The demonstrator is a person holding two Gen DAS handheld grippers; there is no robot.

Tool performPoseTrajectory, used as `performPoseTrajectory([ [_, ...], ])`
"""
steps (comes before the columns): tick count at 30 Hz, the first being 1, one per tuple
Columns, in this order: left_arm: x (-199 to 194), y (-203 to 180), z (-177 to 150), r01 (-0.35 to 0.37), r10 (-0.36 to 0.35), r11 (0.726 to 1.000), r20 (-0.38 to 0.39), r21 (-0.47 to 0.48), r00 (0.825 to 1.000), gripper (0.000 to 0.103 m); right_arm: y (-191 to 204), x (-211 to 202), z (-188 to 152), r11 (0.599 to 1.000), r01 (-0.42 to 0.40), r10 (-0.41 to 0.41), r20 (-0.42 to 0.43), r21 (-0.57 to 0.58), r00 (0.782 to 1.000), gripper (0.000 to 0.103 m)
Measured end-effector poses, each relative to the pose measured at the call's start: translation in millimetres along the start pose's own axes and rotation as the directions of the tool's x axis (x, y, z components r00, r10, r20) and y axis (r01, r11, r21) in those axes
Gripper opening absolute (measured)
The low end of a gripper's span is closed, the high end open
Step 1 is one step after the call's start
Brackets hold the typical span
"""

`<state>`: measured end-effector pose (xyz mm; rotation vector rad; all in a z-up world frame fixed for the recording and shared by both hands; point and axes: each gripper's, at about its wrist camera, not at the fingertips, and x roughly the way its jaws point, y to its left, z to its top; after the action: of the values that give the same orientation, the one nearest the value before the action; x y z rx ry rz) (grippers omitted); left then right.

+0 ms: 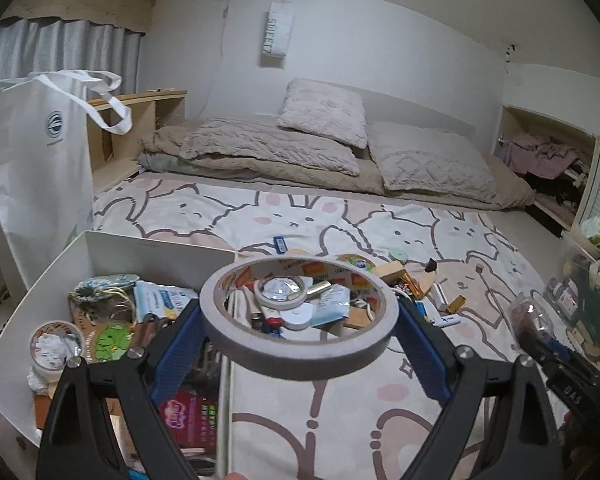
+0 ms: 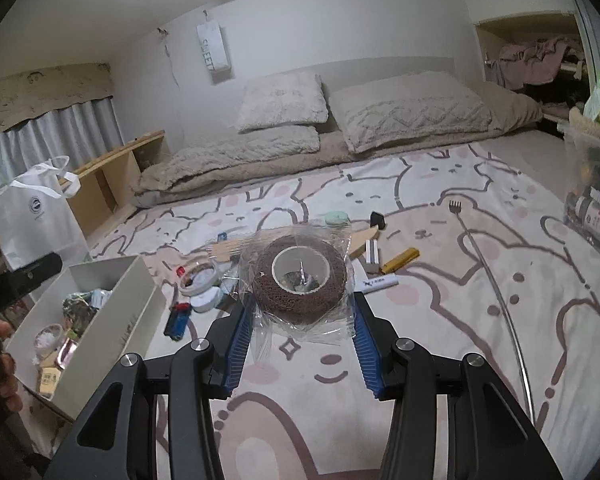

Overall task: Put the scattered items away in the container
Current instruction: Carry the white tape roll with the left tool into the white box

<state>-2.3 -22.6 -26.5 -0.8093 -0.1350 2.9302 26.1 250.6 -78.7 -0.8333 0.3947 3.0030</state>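
Observation:
My left gripper [image 1: 300, 312] is shut on a wide grey tape roll [image 1: 300, 360], held flat in the air above the right wall of the white container box [image 1: 160, 250], which holds several items. My right gripper [image 2: 302, 308] is shut on a brown roll wrapped in clear plastic [image 2: 300, 296], held above the bunny-print bed sheet [image 2: 460, 320], right of the box [image 2: 112, 320]. Scattered items lie on the sheet: small tape rolls [image 2: 198, 280], a lighter [image 2: 178, 320], a gold bar-shaped piece [image 2: 400, 260], a white stick [image 2: 378, 282], a back scratcher [image 2: 496, 280].
A white paper bag [image 1: 40, 176] stands behind the box at the left. Pillows and a folded blanket [image 2: 284, 132] lie at the head of the bed. A clear bin of bottles [image 2: 596, 208] stands at the right edge. A wooden shelf [image 2: 112, 172] runs along the left.

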Motion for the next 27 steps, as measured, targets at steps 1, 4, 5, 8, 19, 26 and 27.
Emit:
performPoseTrajectory([
  [1,-1.6,4.0,0.8,-0.007,0.007,1.000,0.003,-0.007,1.000,0.093,2.2,-2.5,2.0,1.000,0.001,-0.001,0.008,-0.004,1.000,0.048],
  [4,-3.3,14.7,2.9,-0.032,0.032,0.999,0.006,-0.033,0.999,0.093,11.1,-7.8,10.3,1.000,-0.006,0.007,0.030,-0.012,1.000,0.048],
  [5,-3.5,17.7,4.0,-0.036,0.036,0.999,0.007,-0.040,0.999,0.093,14.0,-8.2,13.0,1.000,-0.012,0.013,0.034,-0.012,0.999,0.048],
  [8,-5.5,27.7,7.4,-0.053,0.054,0.997,0.014,-0.057,0.998,0.093,21.8,-6.1,20.3,0.999,-0.032,0.032,0.036,-0.016,0.999,0.048],
  [19,-19.3,66.0,16.3,-0.083,0.089,0.990,0.048,-0.116,0.995,0.079,60.7,8.3,34.9,0.992,-0.124,0.125,0.031,-0.029,0.992,0.048],
  [26,-18.0,82.3,16.8,-0.116,0.122,0.984,0.041,-0.133,0.992,0.076,95.6,14.9,41.6,0.980,-0.180,0.182,0.022,-0.080,0.983,0.048],
  [27,-18.6,85.5,16.7,-0.121,0.128,0.983,0.041,-0.136,0.991,0.076,98.8,15.1,42.6,0.979,-0.187,0.190,0.020,-0.084,0.982,0.048],
])
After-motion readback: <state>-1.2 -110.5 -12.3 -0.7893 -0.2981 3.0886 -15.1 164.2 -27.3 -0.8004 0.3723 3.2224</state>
